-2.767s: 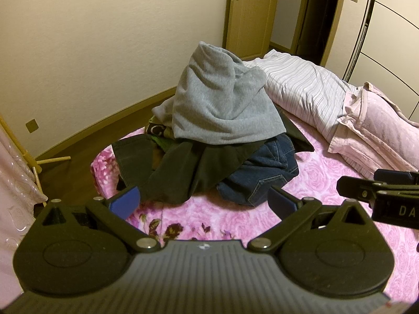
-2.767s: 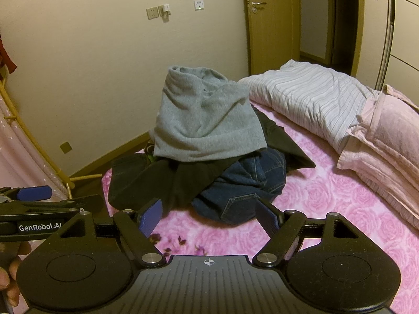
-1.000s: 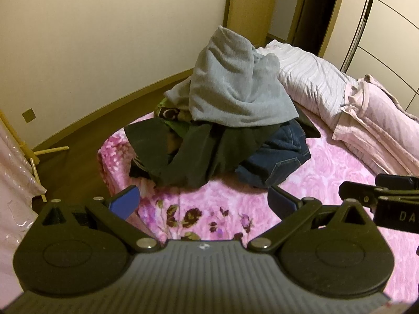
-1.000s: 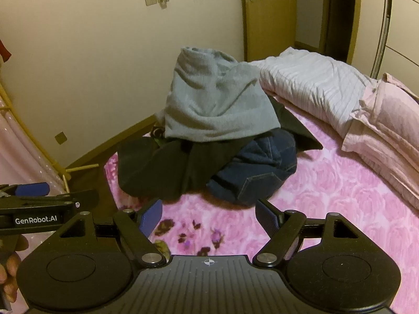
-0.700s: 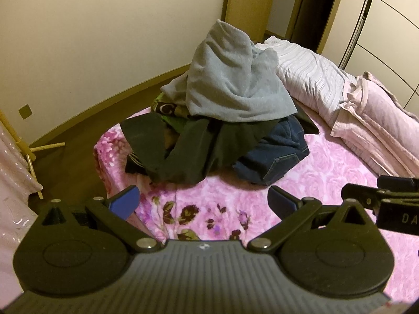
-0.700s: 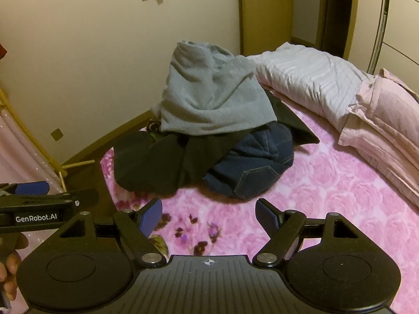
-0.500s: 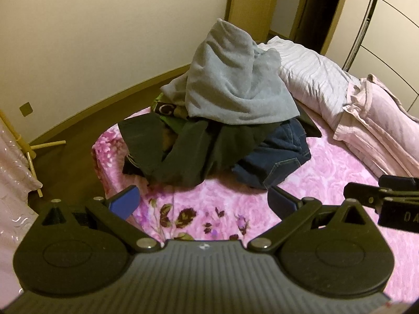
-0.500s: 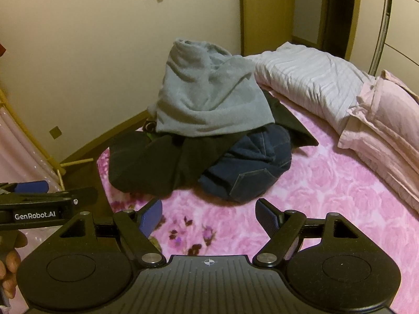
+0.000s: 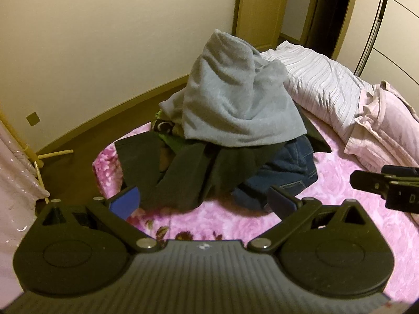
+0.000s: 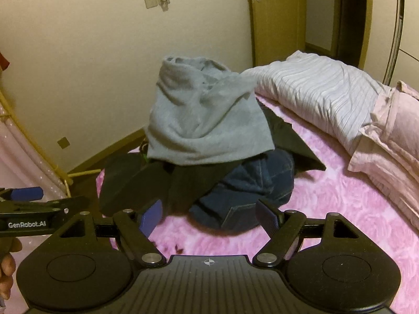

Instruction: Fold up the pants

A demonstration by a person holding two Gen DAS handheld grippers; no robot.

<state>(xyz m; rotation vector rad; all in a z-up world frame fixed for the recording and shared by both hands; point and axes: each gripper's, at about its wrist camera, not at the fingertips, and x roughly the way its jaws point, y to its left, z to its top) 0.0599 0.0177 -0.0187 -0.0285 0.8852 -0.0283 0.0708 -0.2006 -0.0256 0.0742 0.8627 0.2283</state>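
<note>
Heaped at the far-left corner of the pink floral bedspread (image 9: 217,222): grey sweatpants (image 9: 235,104) draped on top, black trousers (image 9: 188,180) and dark jeans (image 9: 285,172) crumpled beneath. Bare bedspread near and right; striped duvet (image 9: 322,83) far right. Left gripper (image 9: 203,202) and right gripper (image 10: 209,216) both spread wide, holding nothing, just short of the heap.
</note>
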